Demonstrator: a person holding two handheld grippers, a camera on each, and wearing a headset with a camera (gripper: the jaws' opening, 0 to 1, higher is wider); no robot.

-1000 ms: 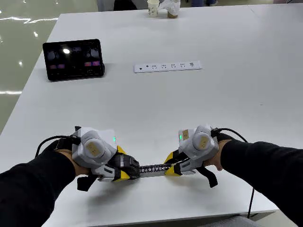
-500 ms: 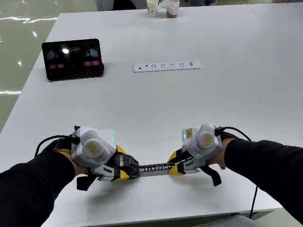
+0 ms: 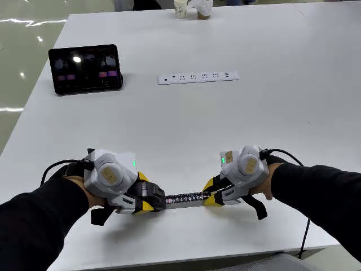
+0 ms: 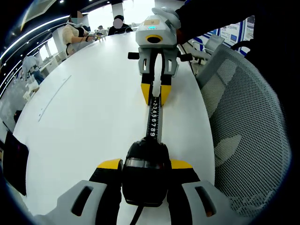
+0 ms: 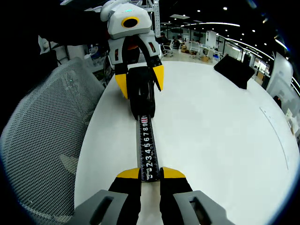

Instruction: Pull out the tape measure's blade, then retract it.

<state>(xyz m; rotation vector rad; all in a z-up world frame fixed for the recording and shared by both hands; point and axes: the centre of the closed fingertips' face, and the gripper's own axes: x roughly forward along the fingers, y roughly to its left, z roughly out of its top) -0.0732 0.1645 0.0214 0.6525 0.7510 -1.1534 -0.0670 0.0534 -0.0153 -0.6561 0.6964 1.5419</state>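
Two grippers face each other near the edge of the white table [image 3: 186,130] closest to us, around six o'clock in the head view. At seven o'clock our left gripper [image 3: 145,193] is clamped around the black tape measure case [image 3: 157,197]. From it the blade [image 3: 186,198] stretches toward three o'clock (its numerals read one to nine), its tip pinched between the jaws of our right gripper [image 3: 211,193]. Farther off, a dark tablet [image 3: 86,69] stands at ten o'clock and a power strip [image 3: 197,77] lies at twelve.

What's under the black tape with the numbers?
Just the white table beneath the blade. The blade's tip is covered by the right gripper, and its other end goes into the case.
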